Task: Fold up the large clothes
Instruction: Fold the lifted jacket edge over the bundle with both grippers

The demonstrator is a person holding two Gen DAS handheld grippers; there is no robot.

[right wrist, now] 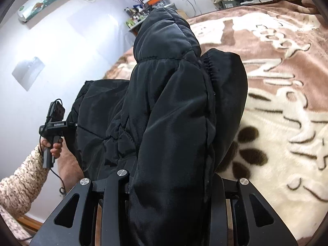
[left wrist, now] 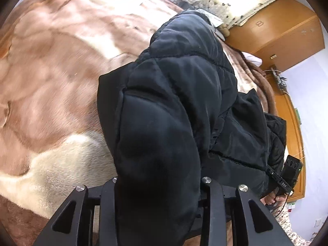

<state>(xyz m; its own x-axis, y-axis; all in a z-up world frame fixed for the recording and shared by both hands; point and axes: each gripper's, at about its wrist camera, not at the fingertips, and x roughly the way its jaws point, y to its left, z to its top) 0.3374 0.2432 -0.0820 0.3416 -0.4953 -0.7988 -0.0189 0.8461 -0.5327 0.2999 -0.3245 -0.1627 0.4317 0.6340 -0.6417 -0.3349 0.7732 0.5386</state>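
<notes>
Presently, I hold the black padded jacket (left wrist: 184,102) clamped in both the left hand-held gripper (left wrist: 160,186) and right hand-held gripper (right wrist: 170,182), raised over the bed (right wrist: 276,102), its long axis running away from me.

Count on inspection: one black padded jacket (left wrist: 180,106), centre frame; one brown-and-cream blanket (left wrist: 51,71), left of frame; two handheld grippers; one wooden cabinet (left wrist: 283,32), upper right.
</notes>
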